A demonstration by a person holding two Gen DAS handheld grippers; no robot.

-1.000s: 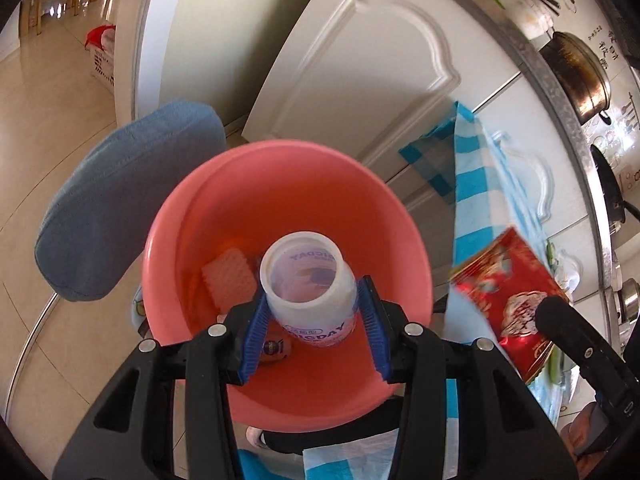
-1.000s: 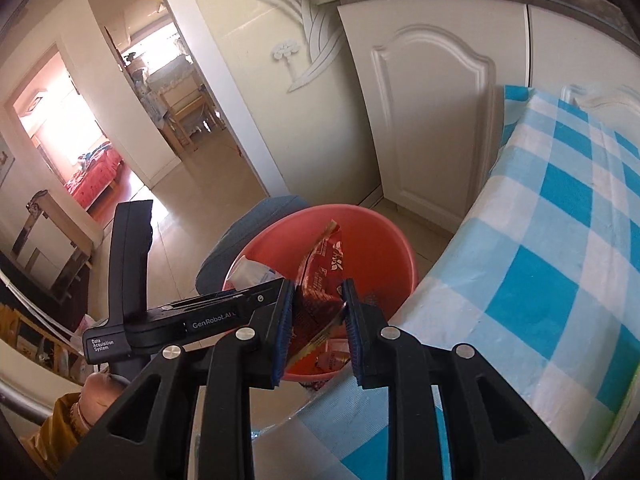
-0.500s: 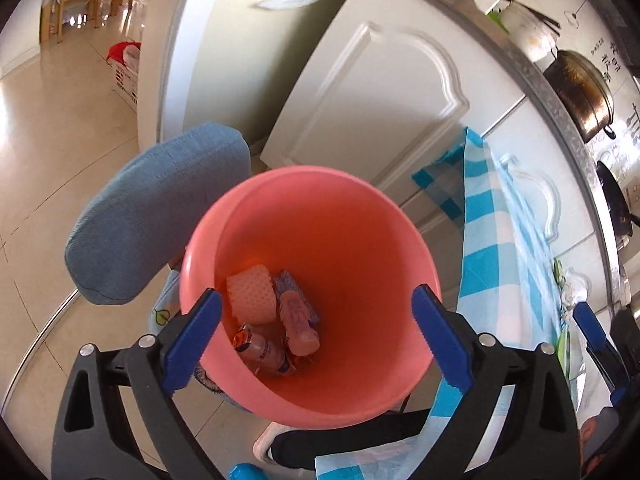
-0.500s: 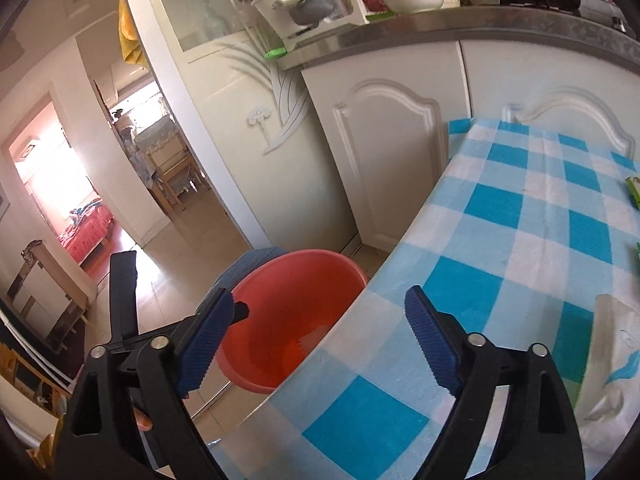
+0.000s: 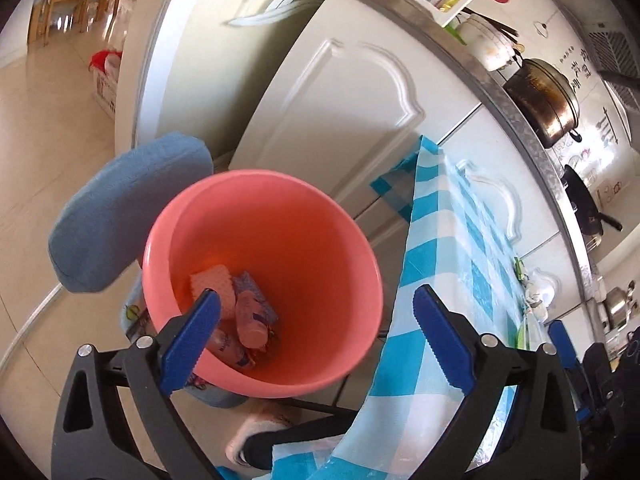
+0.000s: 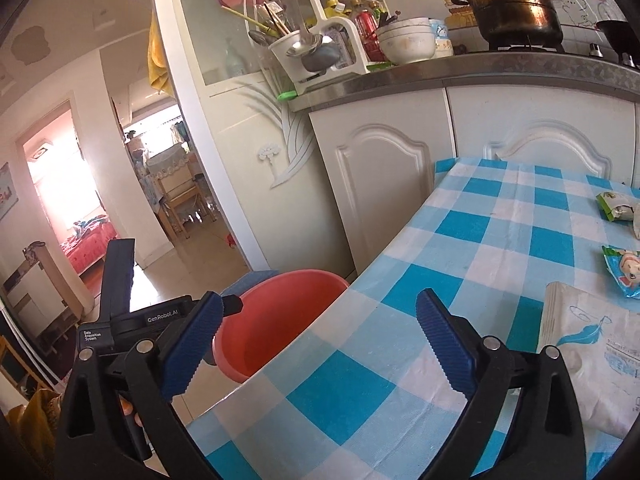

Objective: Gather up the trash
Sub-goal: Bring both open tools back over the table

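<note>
Left wrist view: the left gripper (image 5: 316,328) hangs above the pink bucket (image 5: 360,264), its blue pads spread wide with nothing between them. Inside the bucket, at its bottom, lie a white foam net (image 5: 214,286), a pink bottle (image 5: 250,318), a second small bottle (image 5: 228,348) and a purple wrapper (image 5: 256,288). Behind the bucket stands a blue cushioned chair back (image 5: 124,208); to the bucket's right hangs the edge of the blue-checked cloth (image 5: 432,248) that covers the worktop.

Right wrist view: the right gripper (image 6: 318,340) hovers over the near part of the same checked cloth (image 6: 480,248), to the right of the bucket (image 6: 280,320); its jaws are opening, already far apart, and hold nothing. The left gripper's body (image 6: 132,312) shows just beside the bucket's left rim. On the cloth, well right of the bucket, lie a white bag with a blue feather print (image 6: 592,356), a green-and-white wrapper (image 6: 618,206) and a teal snack wrapper (image 6: 624,270). Beyond the bucket, on the kitchen counter above the white cabinets, sits a brown steamer pot (image 6: 514,4).
</note>
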